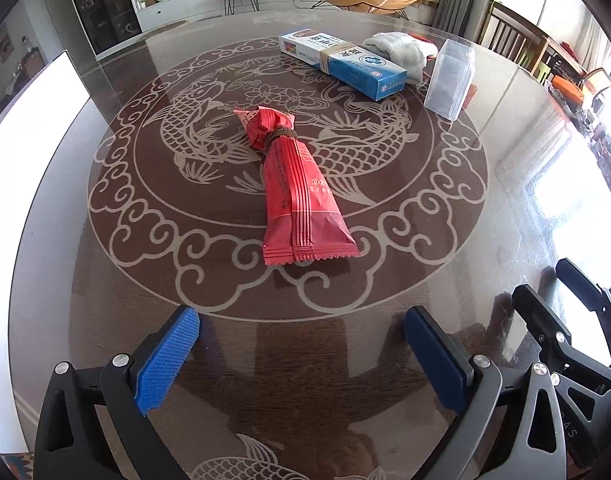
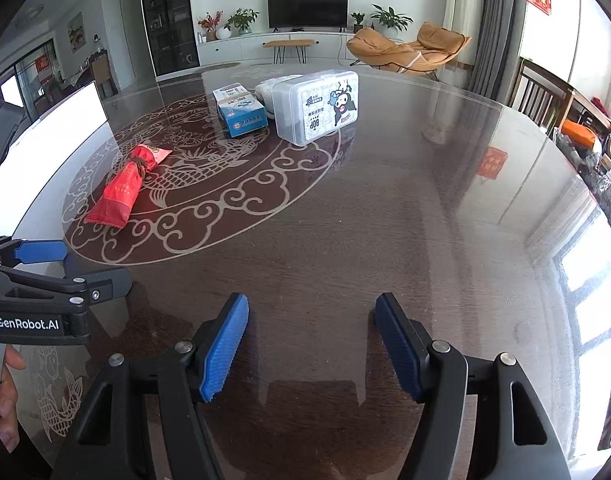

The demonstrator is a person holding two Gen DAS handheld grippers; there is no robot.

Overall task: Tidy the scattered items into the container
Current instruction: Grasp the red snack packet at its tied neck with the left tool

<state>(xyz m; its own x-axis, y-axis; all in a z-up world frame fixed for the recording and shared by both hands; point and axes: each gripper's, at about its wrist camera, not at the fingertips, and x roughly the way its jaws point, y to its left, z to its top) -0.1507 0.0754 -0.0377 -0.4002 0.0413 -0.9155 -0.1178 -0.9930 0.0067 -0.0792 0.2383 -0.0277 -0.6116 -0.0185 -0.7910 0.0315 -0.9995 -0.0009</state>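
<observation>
Both grippers hang over the glass-topped table point(image 1: 505, 208) with nothing between their blue pads. My left gripper point(image 1: 301, 360) stands spread wide, and my right gripper point(image 2: 311, 348) is spread too, its jaws parted around bare tabletop.

From the left wrist camera, the red snack packet point(image 1: 301, 196) lies at twelve o'clock from my left gripper, on the fish pattern under the glass. It is tied near its far end with a brown band point(image 1: 279, 138), and its crimped edge points toward me. Farther off, at about one o'clock, lies the blue and white box point(image 1: 345, 64), banded round its middle. A pale cloth point(image 1: 401, 52) sits just behind it, touching or nearly so. The clear plastic container point(image 1: 451, 80) stands on edge at the cloth's right side.

From the right wrist camera, the container shows a cartoon label and its lid looks shut, though I cannot be sure. It stands at twelve o'clock from my right gripper, with the box just beside it to its left. The packet lies at ten o'clock, well apart from both. My left hand point(image 2: 3, 400) shows at the lower left edge.
</observation>
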